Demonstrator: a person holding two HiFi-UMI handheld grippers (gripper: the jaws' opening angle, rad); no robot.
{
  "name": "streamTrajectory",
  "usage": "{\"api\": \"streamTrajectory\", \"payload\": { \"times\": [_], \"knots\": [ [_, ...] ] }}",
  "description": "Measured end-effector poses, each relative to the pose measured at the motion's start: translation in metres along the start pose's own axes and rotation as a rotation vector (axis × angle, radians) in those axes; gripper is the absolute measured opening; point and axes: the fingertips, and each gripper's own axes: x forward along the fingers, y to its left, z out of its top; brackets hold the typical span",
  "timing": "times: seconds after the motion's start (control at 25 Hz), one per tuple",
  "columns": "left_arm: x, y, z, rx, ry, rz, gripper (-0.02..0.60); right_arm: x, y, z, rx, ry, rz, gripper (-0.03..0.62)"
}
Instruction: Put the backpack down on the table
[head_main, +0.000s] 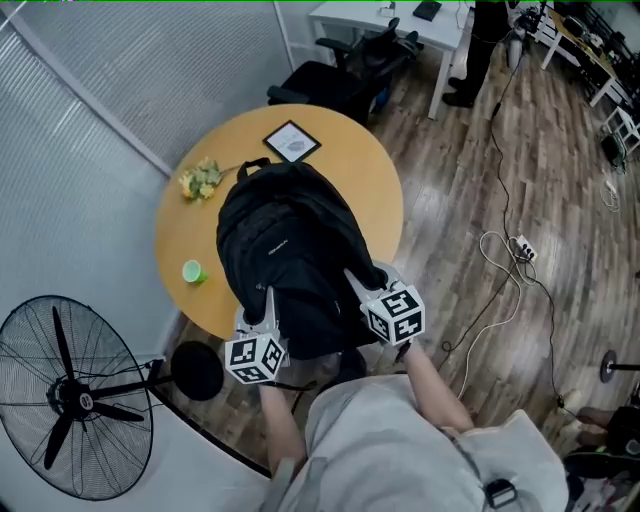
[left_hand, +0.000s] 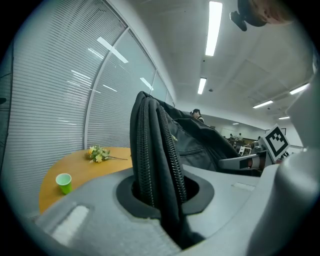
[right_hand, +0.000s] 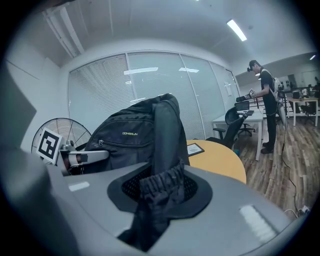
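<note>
A black backpack (head_main: 290, 250) hangs between my two grippers over the near part of the round wooden table (head_main: 375, 170). My left gripper (head_main: 265, 305) is shut on the backpack's zippered left edge (left_hand: 155, 165). My right gripper (head_main: 362, 285) is shut on the gathered fabric of its right side (right_hand: 162, 175). In the right gripper view the backpack's front panel (right_hand: 125, 137) faces the camera, and the left gripper (right_hand: 82, 157) shows beyond it. Whether the backpack's bottom touches the table is hidden.
On the table lie a green cup (head_main: 194, 271), a bunch of yellow flowers (head_main: 202, 180) and a framed picture (head_main: 292, 142). A standing fan (head_main: 70, 395) is at the lower left. Office chairs (head_main: 350, 70) stand behind the table. A person (right_hand: 267, 107) stands near a white desk; cables (head_main: 510, 250) lie on the floor.
</note>
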Motion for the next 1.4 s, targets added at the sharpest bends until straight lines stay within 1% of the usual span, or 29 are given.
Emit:
{"api": "streamTrajectory", "payload": {
  "times": [0.2,0.44,0.6,0.88,1.4],
  "knots": [
    [0.027,0.027,0.008,-0.012,-0.008,0.005,0.046,0.038,-0.005,0.011,-0.005,0.007,-0.004,0.089],
    [0.040,0.046,0.010,-0.024,0.000,-0.001,0.046,0.067,-0.007,0.013,-0.006,0.021,-0.003,0.089],
    [0.045,0.066,0.010,-0.036,-0.002,0.014,0.046,0.084,-0.001,0.015,-0.009,0.032,0.014,0.091],
    [0.049,0.069,0.012,-0.063,-0.010,0.038,0.046,0.095,-0.005,0.022,-0.035,0.051,0.037,0.091],
    [0.074,0.083,0.019,-0.097,0.013,0.130,0.046,0.138,-0.023,0.036,-0.043,0.101,0.138,0.091]
  ]
}}
